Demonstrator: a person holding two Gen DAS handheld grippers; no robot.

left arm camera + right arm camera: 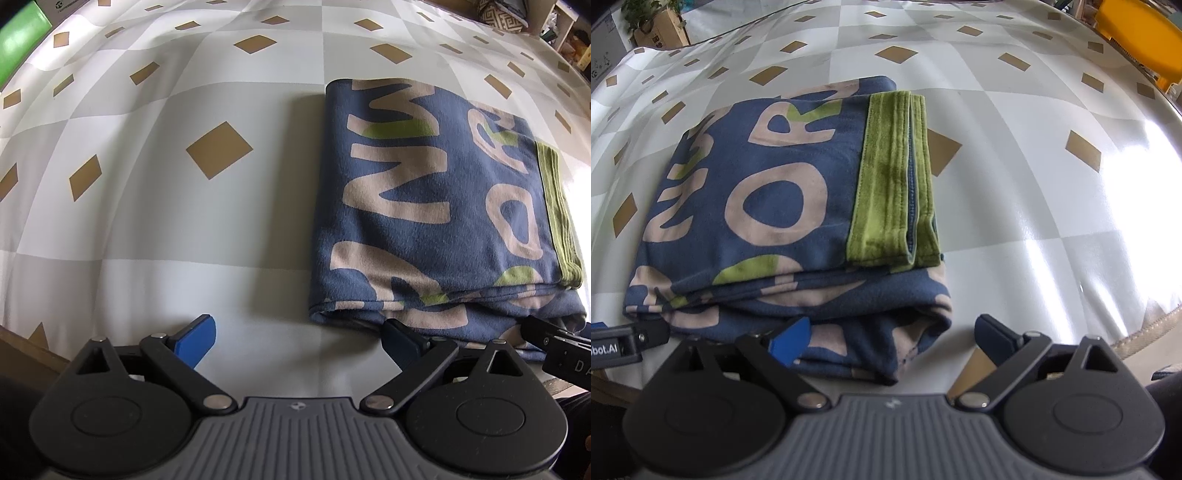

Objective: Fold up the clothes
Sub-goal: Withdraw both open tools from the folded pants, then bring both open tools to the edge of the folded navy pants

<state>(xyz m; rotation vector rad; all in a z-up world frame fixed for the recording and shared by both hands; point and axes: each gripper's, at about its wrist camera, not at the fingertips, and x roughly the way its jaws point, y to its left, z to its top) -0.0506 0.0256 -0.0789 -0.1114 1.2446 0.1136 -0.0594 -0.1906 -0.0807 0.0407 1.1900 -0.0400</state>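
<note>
A folded blue garment (436, 206) with big beige letters and a green ribbed band (890, 177) lies flat on the checked tablecloth (147, 221). My left gripper (299, 332) stands open at the garment's near left corner, its right finger at the cloth's near edge and its left finger over bare table. My right gripper (892, 336) is open too, and the near right corner of the garment (768, 206) lies between its fingers without being pinched. One finger (543, 338) of the right gripper shows in the left wrist view, and a finger (639, 338) of the left in the right wrist view.
The tablecloth has grey and white checks with tan diamonds. A green object (18, 44) sits at the far left, a yellow one (1137, 37) at the far right. A cardboard box with a plant (653, 26) stands beyond the table. The table's near edge (22, 350) is close.
</note>
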